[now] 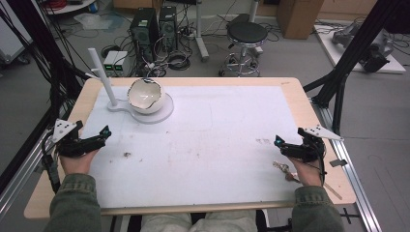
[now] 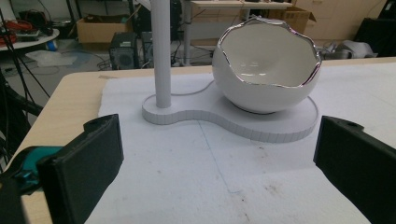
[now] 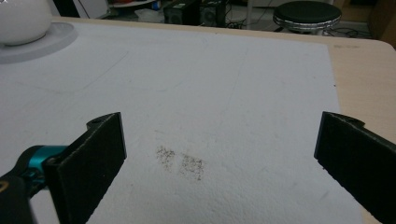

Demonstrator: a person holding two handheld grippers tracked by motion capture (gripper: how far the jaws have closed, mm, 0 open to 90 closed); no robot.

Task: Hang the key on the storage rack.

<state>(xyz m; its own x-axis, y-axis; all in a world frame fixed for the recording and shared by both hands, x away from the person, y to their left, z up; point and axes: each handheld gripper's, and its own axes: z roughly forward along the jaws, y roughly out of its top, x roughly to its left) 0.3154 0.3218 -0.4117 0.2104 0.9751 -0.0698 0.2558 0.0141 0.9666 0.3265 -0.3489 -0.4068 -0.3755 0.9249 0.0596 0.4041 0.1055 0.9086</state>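
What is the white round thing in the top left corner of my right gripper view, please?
Observer: It is a white bowl with a jagged rim like a broken eggshell.
Operator: Does anything else stand on the grey base under it?
Observer: Yes, an upright white post rises from the smaller lobe of the base, beside the bowl.
Operator: How are the left tongs set?
Observer: The left tongs are open, aimed at the bowl and holding nothing.
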